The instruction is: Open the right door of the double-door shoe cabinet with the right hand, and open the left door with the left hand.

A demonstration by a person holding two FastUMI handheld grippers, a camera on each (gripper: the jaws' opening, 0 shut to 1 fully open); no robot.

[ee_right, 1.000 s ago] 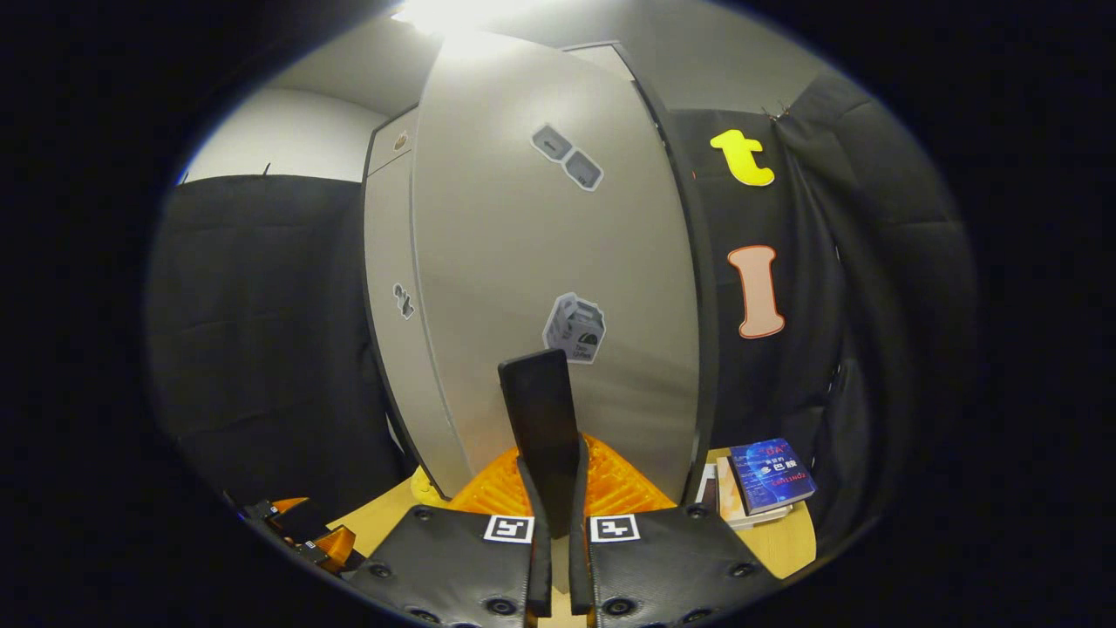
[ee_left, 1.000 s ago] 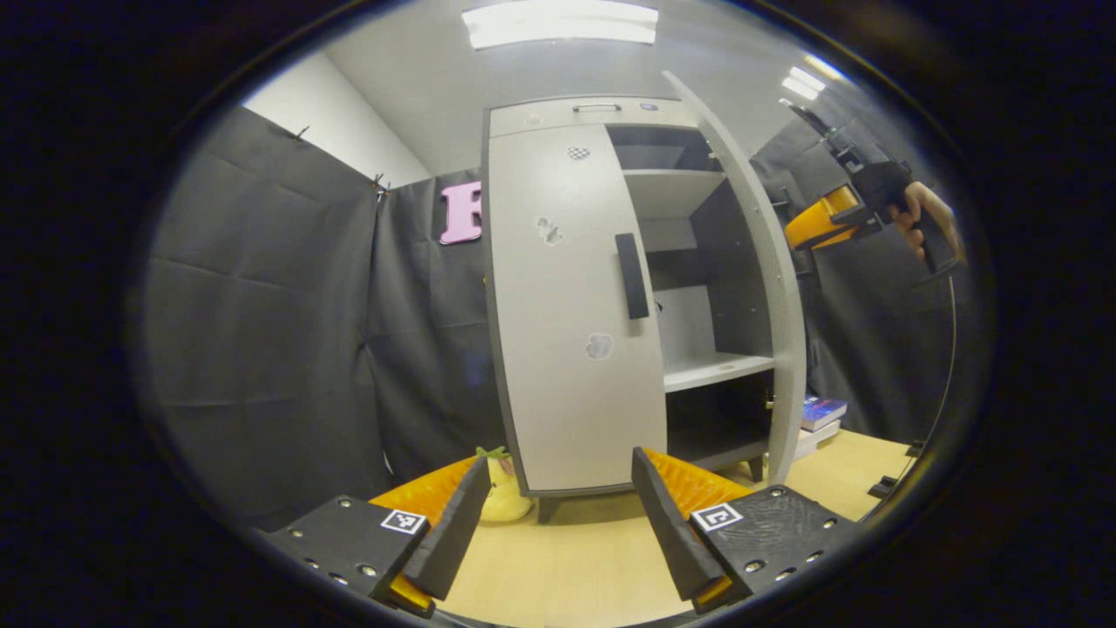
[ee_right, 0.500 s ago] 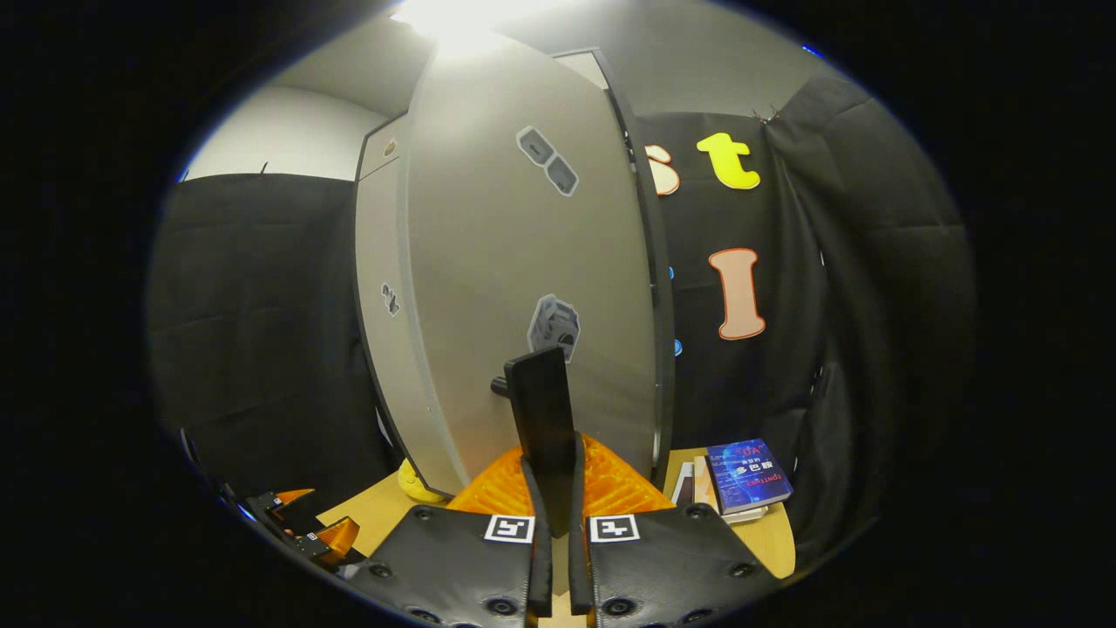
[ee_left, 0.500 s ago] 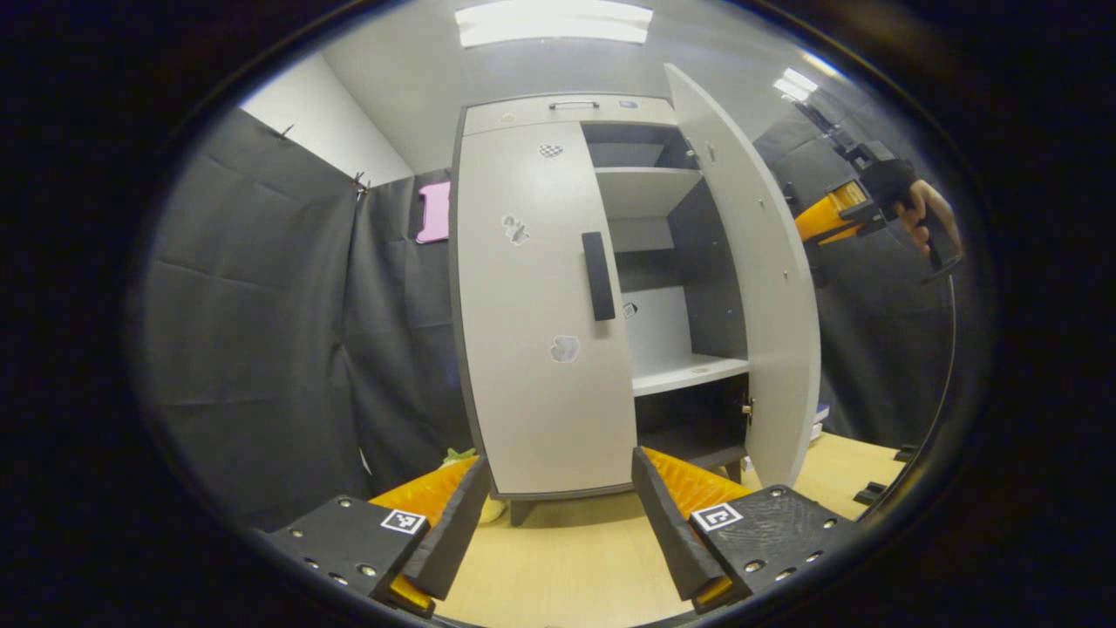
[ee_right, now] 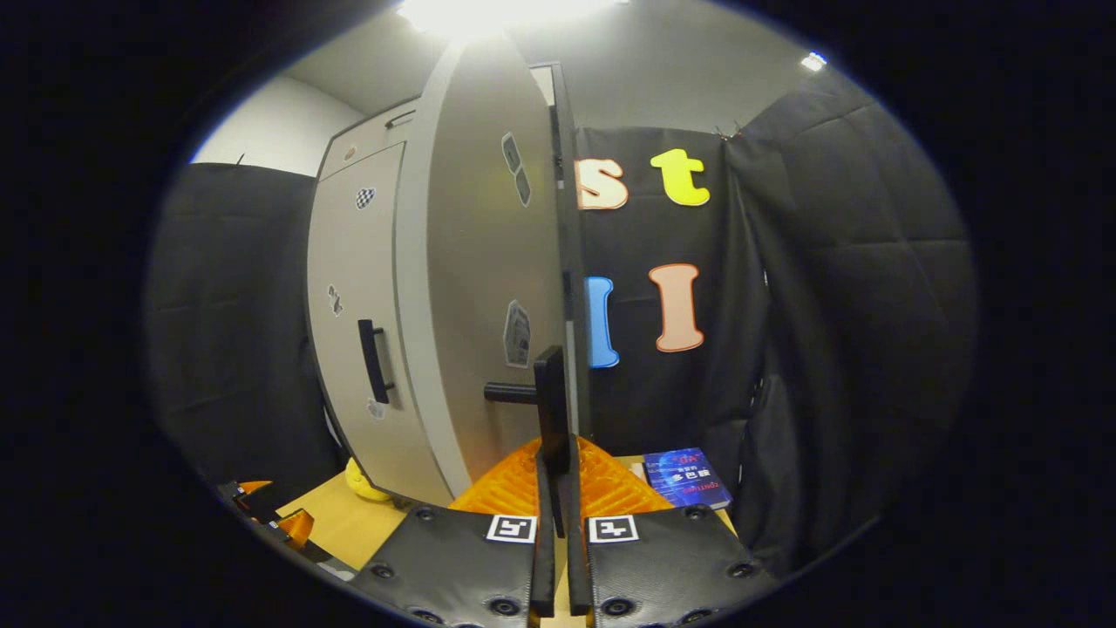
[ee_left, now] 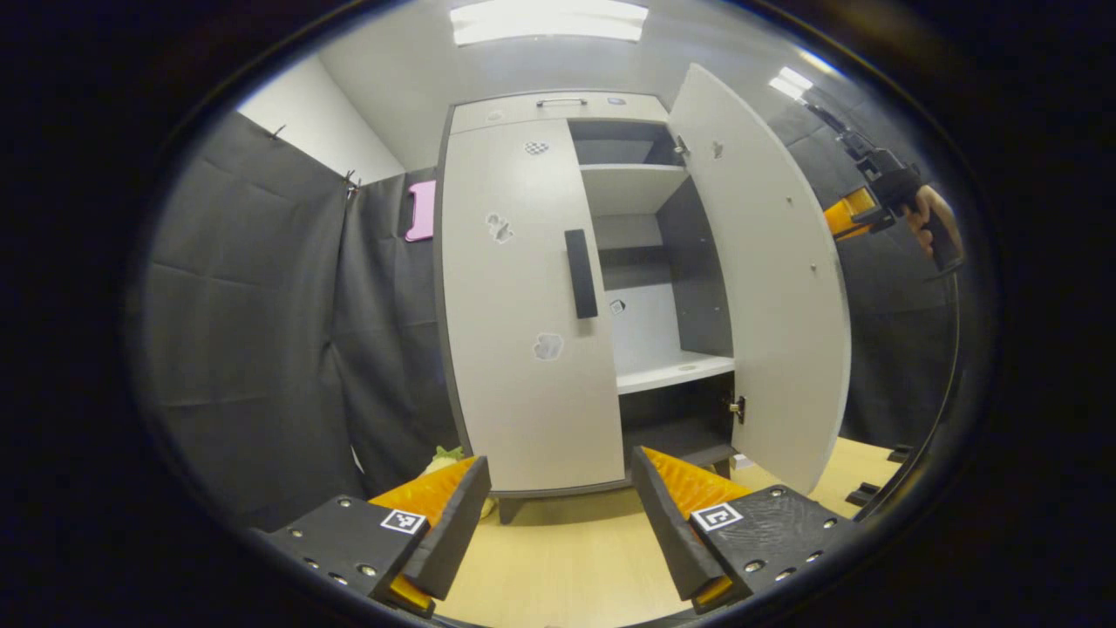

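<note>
While our right gripper (ee_right: 555, 488) stays clenched on the black bar handle (ee_right: 551, 410) of the swung-open pale grey right door (ee_left: 767, 279), centre frame, our left gripper (ee_left: 558, 523) hangs released below the closed left door's (ee_left: 514, 305) rigid black handle (ee_left: 581, 273), our best hold; hinged panels likely swing lightly.

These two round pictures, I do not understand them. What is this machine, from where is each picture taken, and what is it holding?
There is no robot: a person holds a two-finger gripper in each hand, and a camera rides on each one.

In the left gripper view, the left gripper is open and holds nothing. It faces the tall grey double-door shoe cabinet standing on the pale wooden table. The left door is closed; the right door is swung open.

In the right gripper view, the right gripper is shut on the right door's dark bar handle. A blue book lies on the table.
</note>
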